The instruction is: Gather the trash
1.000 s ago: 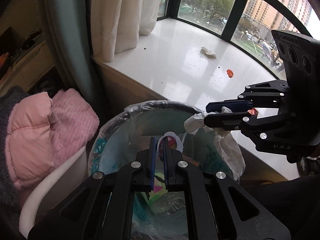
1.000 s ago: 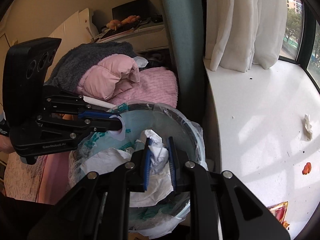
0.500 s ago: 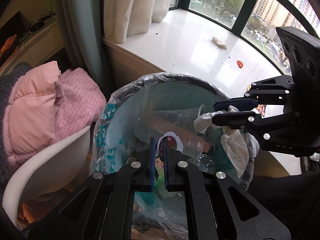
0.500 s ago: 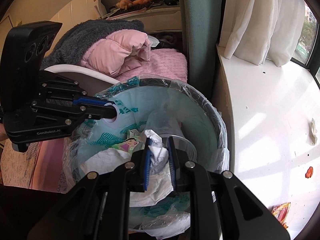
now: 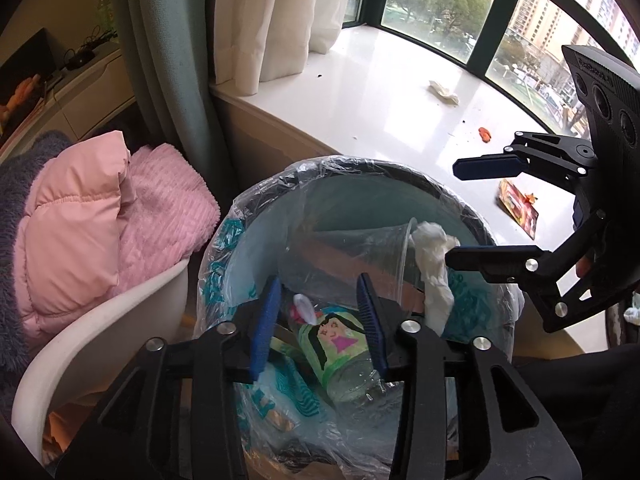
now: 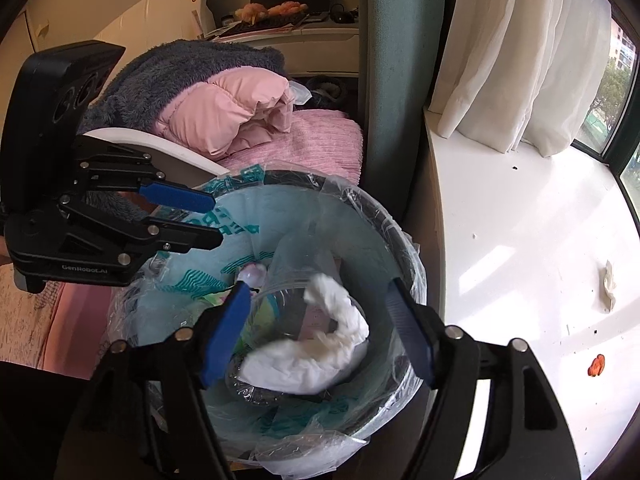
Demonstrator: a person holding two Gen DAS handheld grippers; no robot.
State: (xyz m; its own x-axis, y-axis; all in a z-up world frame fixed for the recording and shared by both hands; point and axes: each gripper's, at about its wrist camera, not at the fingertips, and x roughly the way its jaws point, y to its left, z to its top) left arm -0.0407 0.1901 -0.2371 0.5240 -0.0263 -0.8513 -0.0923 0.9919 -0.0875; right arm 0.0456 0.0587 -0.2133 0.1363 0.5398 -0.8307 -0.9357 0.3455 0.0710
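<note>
Hanging over the lined trash bin point(image 6: 400, 240), both claws have just been opening: the right gripper point(image 6: 324, 320) is spread, the white tissue point(image 6: 320, 352) loose below it; the left gripper point(image 5: 316, 312) stands parted, empty. Scraps litter the white windowsill point(image 5: 360, 92) beside curtains point(image 5: 264, 16).

Bin liner point(image 6: 362, 196): clear w/ teal print. Tissue point(image 6: 320, 356): white. Bottle label point(image 5: 336, 334): green w/ pink cartoon figure. Gripper pads point(image 5: 264, 326): blue; frames black. Jacket point(image 5: 76, 220): pink, quilted. Blanket point(image 5: 168, 208): pink, ribbed. Windowsill point(image 5: 360, 92): white. Curtains point(image 6: 516, 52): white; drape teal.
</note>
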